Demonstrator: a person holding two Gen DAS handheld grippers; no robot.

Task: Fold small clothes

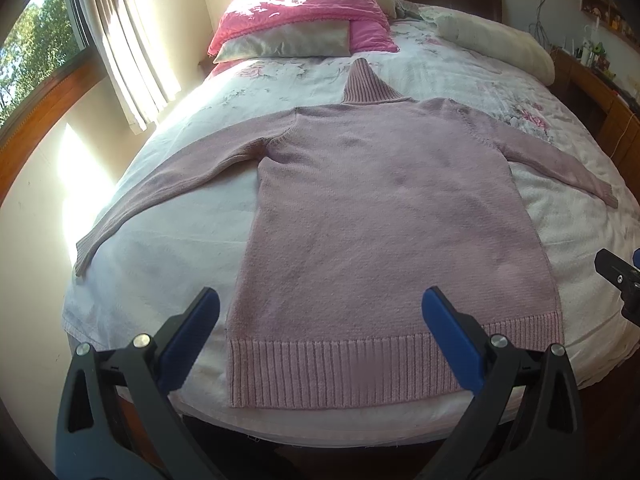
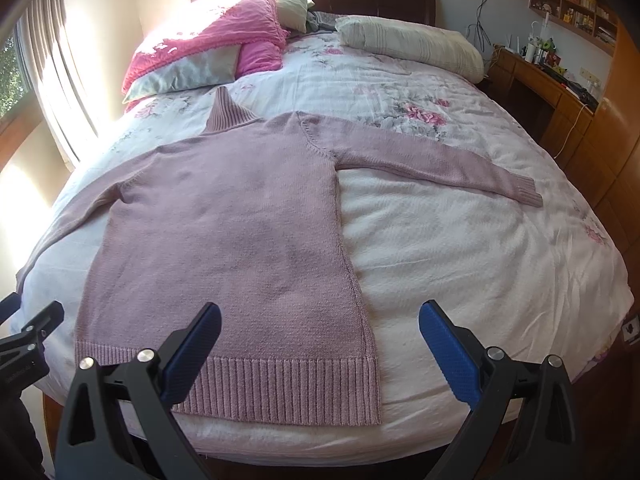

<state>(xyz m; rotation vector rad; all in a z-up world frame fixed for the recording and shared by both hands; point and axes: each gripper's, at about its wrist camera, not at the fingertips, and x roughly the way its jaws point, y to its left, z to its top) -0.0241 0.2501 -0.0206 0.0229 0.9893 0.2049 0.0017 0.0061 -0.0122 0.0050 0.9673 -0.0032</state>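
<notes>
A dusty-pink knitted turtleneck sweater [image 1: 384,216] [image 2: 224,236] lies flat on the bed, ribbed hem toward me, collar pointing to the pillows. Both sleeves are spread out sideways: the left sleeve [image 1: 160,184] runs toward the window side, the right sleeve [image 2: 436,164] toward the desk side. My left gripper [image 1: 320,304] hovers open above the hem, its blue pads wide apart. My right gripper [image 2: 320,316] is open too, above the hem's right corner [image 2: 360,392]. Neither touches the sweater. The right gripper's edge [image 1: 618,276] shows in the left wrist view.
The bed [image 2: 480,264] has a white floral quilt. Pink and grey pillows [image 2: 208,48] and a white bolster [image 2: 412,44] lie at the headboard. A curtained window [image 1: 52,40] is on the left, a wooden desk [image 2: 556,96] with shelves on the right.
</notes>
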